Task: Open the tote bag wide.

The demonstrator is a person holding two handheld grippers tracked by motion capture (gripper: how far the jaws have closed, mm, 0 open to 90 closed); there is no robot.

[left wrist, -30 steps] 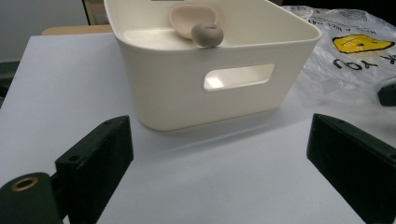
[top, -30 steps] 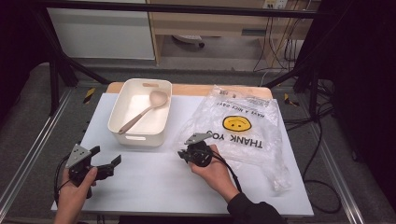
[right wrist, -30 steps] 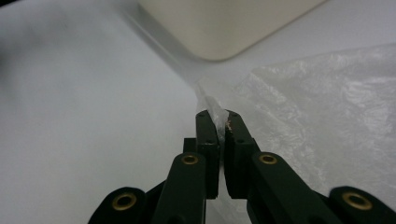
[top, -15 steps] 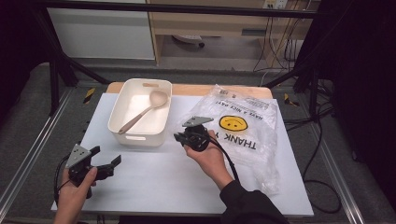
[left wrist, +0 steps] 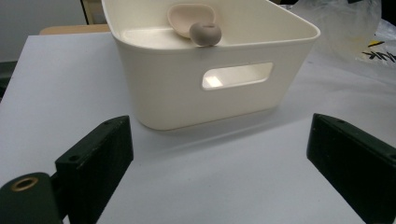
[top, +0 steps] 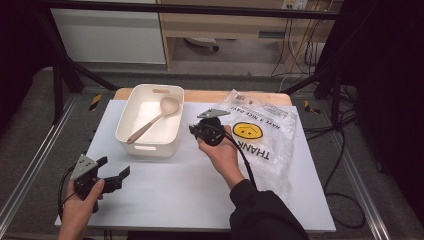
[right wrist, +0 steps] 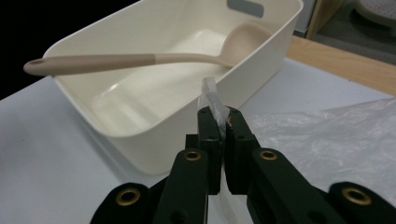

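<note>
Bag (top: 260, 137), clear plastic, printed with a yellow smiley face and "THANK YOU": lies flat across the table's (top: 165, 192) 3 o'clock half, its far edge at about 1 o'clock. One edge of its film is pinched and lifted; in the right gripper view a small fold of clear plastic (right wrist: 212, 105) sticks up from between the closed black jaws, the rest of the film spreading off at 4 o'clock.

Right gripper (top: 196, 130): held in the person's right hand (top: 220, 152) above the table's middle, just beside the bag's 9 o'clock edge and near the bin's 3 o'clock wall. Jaws together, clamped on the bag's edge. Cable trails back along the dark sleeve (top: 260, 212).

Left gripper (top: 114, 175): held in the left hand (top: 80, 202) at the table's 7 o'clock corner, well apart from the other gripper. Jaws stand wide apart with nothing between them; in the left gripper view they frame the bin's near wall.

Bin (top: 131, 131), cream plastic, rectangular, with cut-out handles: stands at 11 o'clock on the table, upright, just beside the bag's edge.

Ladle (top: 152, 120), beige: lies inside the bin, bowl toward 1 o'clock, handle end resting over the rim toward 7 o'clock.
</note>
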